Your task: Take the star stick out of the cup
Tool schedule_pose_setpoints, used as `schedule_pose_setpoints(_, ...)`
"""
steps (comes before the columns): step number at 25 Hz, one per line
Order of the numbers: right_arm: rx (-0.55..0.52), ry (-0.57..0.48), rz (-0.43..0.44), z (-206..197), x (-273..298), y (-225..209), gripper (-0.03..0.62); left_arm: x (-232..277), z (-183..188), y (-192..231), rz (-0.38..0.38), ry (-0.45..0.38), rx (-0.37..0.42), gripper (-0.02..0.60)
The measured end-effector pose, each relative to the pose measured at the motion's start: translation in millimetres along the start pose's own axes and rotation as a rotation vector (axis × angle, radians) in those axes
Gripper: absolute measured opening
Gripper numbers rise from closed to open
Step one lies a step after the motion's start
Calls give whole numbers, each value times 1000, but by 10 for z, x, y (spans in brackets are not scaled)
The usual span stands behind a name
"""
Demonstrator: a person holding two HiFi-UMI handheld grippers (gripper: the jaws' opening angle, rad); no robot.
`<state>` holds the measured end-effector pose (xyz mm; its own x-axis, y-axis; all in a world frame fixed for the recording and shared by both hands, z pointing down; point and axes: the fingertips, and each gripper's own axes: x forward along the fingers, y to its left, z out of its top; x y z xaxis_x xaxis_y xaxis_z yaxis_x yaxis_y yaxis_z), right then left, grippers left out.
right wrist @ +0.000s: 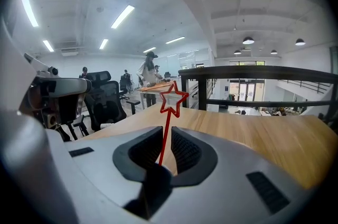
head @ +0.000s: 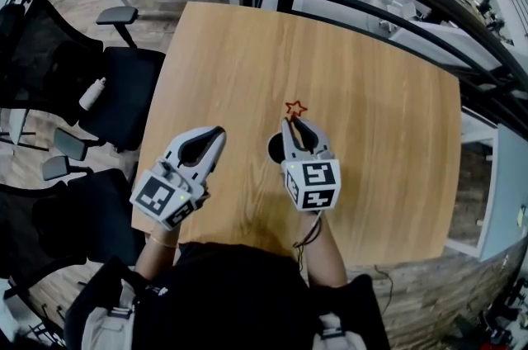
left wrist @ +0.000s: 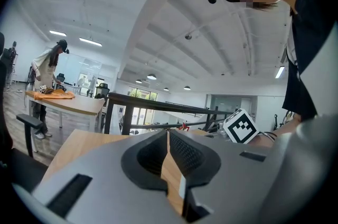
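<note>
Right gripper view: right claw [right wrist: 165,130] set narrowly apart around the thin red plastic star stick [right wrist: 165,139]. The shaft lies against the pad at frame left, and a sliver of wood shows between it and the other pad. Not pinched yet, by my reading. The stick rises from the dark round cup [right wrist: 151,190] at bottom centre and leans slightly, its star head past the jaw tips.

Head view: cup [head: 272,147] stands on the light wooden desk [head: 371,142], centre of frame, tucked against the right claw's left side. Left claw [head: 216,134] sits lower left, near the cup but apart from it. Its jaws are pressed together on nothing.

Risks, as judged:
- Off-centre closing shoves the shaft sideways and could rock or tip the cup.
- The shaft is thin and smooth, so a light pinch may let it slip back.
- Nothing steadies the cup. A slanted pull could drag or lift it along.
</note>
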<state>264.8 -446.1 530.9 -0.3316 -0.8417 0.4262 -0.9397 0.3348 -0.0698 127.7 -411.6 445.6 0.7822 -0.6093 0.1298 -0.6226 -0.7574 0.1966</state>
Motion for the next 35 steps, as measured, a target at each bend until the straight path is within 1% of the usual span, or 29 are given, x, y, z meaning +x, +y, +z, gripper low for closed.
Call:
schedule_pose_setpoints(3, 20, -9, 6, 3, 13, 4, 48, -10, 5, 9, 4, -2, -1, 23)
schedule_pose_setpoints(9, 19, -7, 2, 1, -34, 1, 31, 5, 51, -25, 0, -24, 7, 23)
schedule_pose_setpoints(13, 19, -20, -2, 61, -84, 10, 25, -9, 34, -49, -10, -10, 23, 23)
schedule_pose_setpoints(17, 25, -31, -2, 114, -151, 61, 25, -49, 43, -66, -5, -12, 12, 23)
schedule_pose_setpoints(22, -1, -74, -11, 261, -223, 92, 23, -100, 127, -85, -6, -44, 16, 23)
schedule_pose_setpoints(25, -20, -101, -11, 387, -300, 135, 23, -152, 107, -105, -1, -30, 12, 23)
schedule_pose_setpoints(35, -69, -196, -11, 756, -556, 322, 23, -318, 191, -186, -10, -63, 27, 23)
